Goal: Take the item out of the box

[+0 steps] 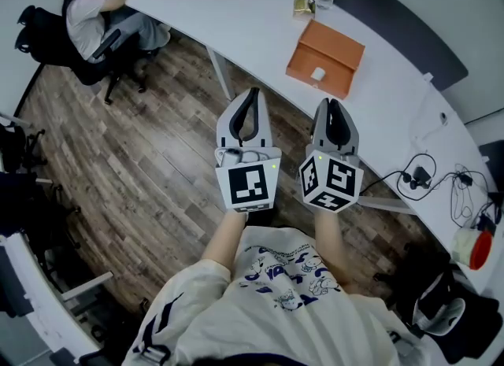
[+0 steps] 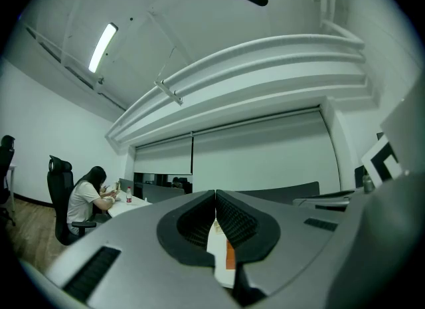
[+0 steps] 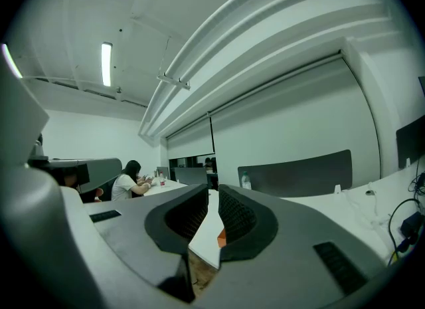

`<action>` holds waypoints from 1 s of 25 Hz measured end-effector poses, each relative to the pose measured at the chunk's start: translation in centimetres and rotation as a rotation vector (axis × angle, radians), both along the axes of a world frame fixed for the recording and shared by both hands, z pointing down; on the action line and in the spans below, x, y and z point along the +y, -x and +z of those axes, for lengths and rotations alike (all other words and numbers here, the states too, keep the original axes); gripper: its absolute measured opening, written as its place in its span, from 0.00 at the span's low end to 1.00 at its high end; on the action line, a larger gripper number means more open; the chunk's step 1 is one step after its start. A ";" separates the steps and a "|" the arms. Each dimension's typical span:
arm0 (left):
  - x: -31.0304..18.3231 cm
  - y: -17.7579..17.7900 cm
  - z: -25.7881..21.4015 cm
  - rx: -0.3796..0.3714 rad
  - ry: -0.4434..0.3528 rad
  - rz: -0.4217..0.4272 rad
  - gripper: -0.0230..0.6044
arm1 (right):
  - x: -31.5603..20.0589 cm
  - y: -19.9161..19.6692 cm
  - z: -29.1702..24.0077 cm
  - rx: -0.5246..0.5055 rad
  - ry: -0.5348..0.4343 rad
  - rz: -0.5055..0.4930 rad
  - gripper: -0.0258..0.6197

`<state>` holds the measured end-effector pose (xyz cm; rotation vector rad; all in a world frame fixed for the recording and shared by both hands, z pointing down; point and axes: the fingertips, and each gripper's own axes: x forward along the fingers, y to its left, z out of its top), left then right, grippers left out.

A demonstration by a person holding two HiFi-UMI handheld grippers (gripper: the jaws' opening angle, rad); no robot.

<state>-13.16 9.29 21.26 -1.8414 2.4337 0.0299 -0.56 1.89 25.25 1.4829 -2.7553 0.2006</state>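
Two tongs, both empty: my left tongs (image 1: 253, 93) pinched shut, right tongs (image 1: 331, 103) barely parted, orange box (image 1: 324, 57) at one o'clock.

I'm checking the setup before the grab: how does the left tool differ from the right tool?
The left tool has its jaws pressed together; the right tool shows a narrow gap between its jaws. The left tool's marker cube faces the head camera flat; the right tool's shows two faces at a corner. Both are empty and point toward the orange box on the white table.
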 end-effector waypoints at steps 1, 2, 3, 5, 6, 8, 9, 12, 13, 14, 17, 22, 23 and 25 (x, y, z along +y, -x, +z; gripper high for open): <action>-0.5 0.4 0.1 0.000 0.005 0.006 0.07 | -0.4 0.3 0.0 0.001 0.000 0.005 0.14; -1.0 0.8 0.2 0.000 0.009 0.012 0.07 | -0.8 0.6 0.1 0.003 -0.001 0.011 0.14; -1.5 1.2 0.3 0.001 0.010 0.018 0.07 | -1.2 0.9 0.1 0.006 -0.002 0.018 0.14; -2.3 1.8 0.4 0.008 0.004 0.030 0.07 | -1.8 1.3 0.2 0.010 -0.003 0.033 0.14; -2.7 2.0 0.4 0.016 -0.005 0.036 0.07 | -2.0 1.4 0.3 0.012 -0.003 0.040 0.14; -3.3 2.4 0.4 0.030 -0.022 0.046 0.07 | -2.4 1.7 0.4 0.017 -0.003 0.049 0.14; -3.7 2.5 0.5 0.034 -0.023 0.051 0.07 | -2.6 1.8 0.5 0.019 -0.003 0.053 0.14; -4.5 2.6 1.0 0.035 -0.006 0.069 0.07 | -3.2 1.9 0.8 0.029 0.005 0.063 0.14; -4.8 2.5 1.3 0.031 0.005 0.075 0.07 | -3.4 1.9 1.0 0.032 0.009 0.065 0.14; -5.1 2.5 1.4 0.030 0.012 0.081 0.07 | -3.6 1.9 1.1 0.036 0.012 0.068 0.14; -6.0 2.2 1.8 0.033 0.020 0.098 0.07 | -4.2 1.9 1.4 0.048 0.019 0.069 0.14; -7.2 2.0 2.3 0.040 0.033 0.110 0.07 | -5.2 1.6 1.6 0.053 0.027 0.079 0.14; -7.6 2.0 2.4 0.037 0.040 0.113 0.07 | -5.5 1.6 1.7 0.051 0.031 0.083 0.14; -8.3 2.0 2.6 0.039 0.048 0.115 0.07 | -6.3 1.6 2.0 0.049 0.040 0.087 0.14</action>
